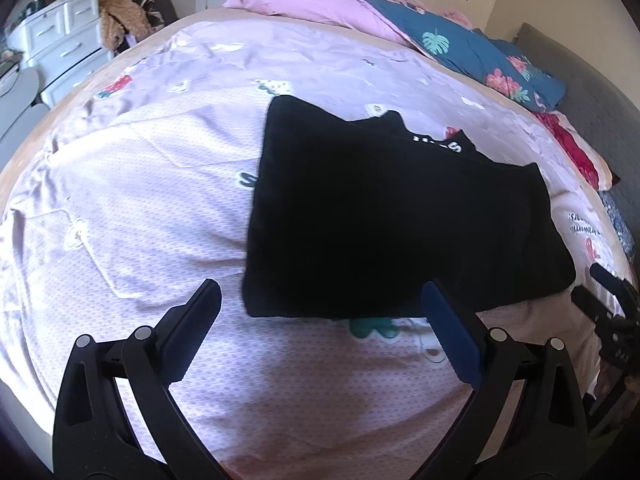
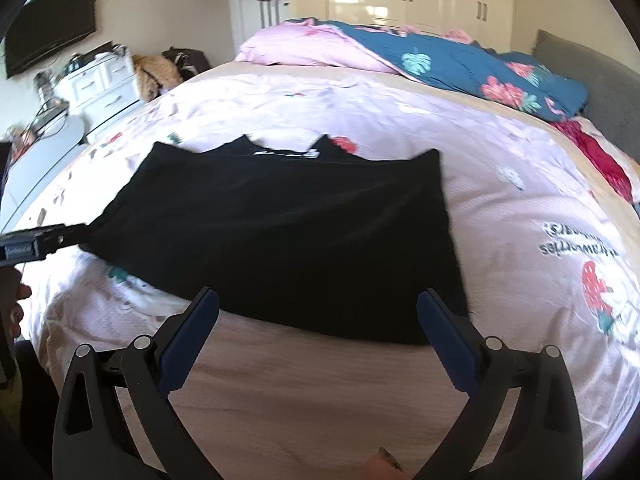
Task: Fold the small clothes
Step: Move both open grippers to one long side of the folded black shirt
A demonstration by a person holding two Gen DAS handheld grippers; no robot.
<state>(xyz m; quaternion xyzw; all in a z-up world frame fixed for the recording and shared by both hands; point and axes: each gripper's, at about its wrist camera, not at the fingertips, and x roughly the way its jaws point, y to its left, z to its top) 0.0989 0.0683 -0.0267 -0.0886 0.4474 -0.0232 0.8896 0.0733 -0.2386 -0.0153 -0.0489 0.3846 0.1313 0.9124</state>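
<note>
A black garment (image 1: 392,216) with white lettering near its far edge lies folded flat on the pale pink bedsheet (image 1: 132,200). My left gripper (image 1: 320,304) is open, hovering just short of the garment's near left corner, nothing between its fingers. In the right wrist view the same black garment (image 2: 280,232) spreads ahead. My right gripper (image 2: 318,312) is open over its near edge, and its pads press on nothing. The left gripper's tip shows at the left edge of that view, beside the garment's left corner. The right gripper's tip appears at the far right of the left wrist view.
A pink and blue floral duvet (image 2: 420,56) is heaped at the far side of the bed. A grey headboard (image 2: 592,80) stands right, white drawers (image 2: 104,80) and a wall television (image 2: 48,28) left. A red cloth (image 1: 572,148) lies at the bed's right edge.
</note>
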